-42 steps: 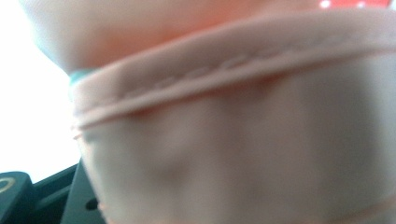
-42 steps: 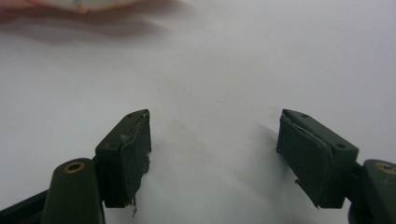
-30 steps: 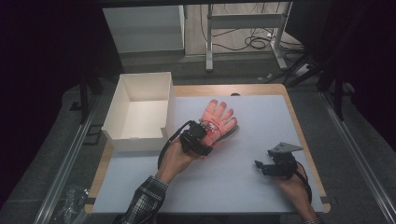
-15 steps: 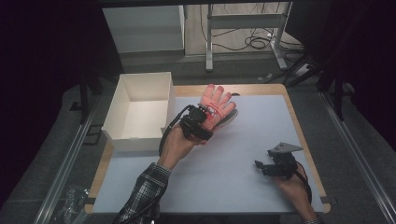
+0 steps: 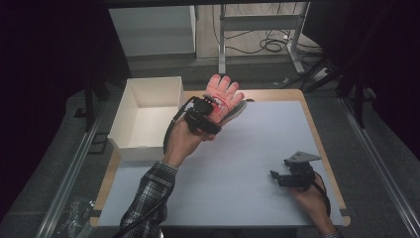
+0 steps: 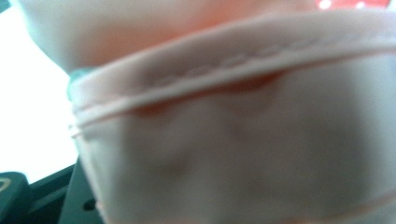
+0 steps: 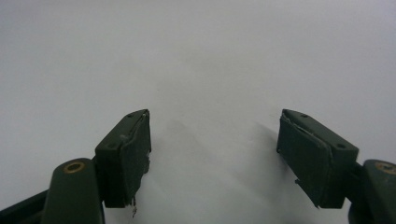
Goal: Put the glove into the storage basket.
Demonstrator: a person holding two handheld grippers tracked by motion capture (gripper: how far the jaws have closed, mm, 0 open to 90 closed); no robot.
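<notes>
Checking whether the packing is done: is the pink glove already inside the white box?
No. In the high view the pink glove is held up in the left gripper, beside the white box rather than in it.

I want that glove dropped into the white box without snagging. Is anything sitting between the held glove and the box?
Nothing visible does. The left gripper holds the pink glove by its cuff, lifted just right of the white box. The box is open-topped with nothing visible inside; its near wall is the one edge to clear.
</notes>
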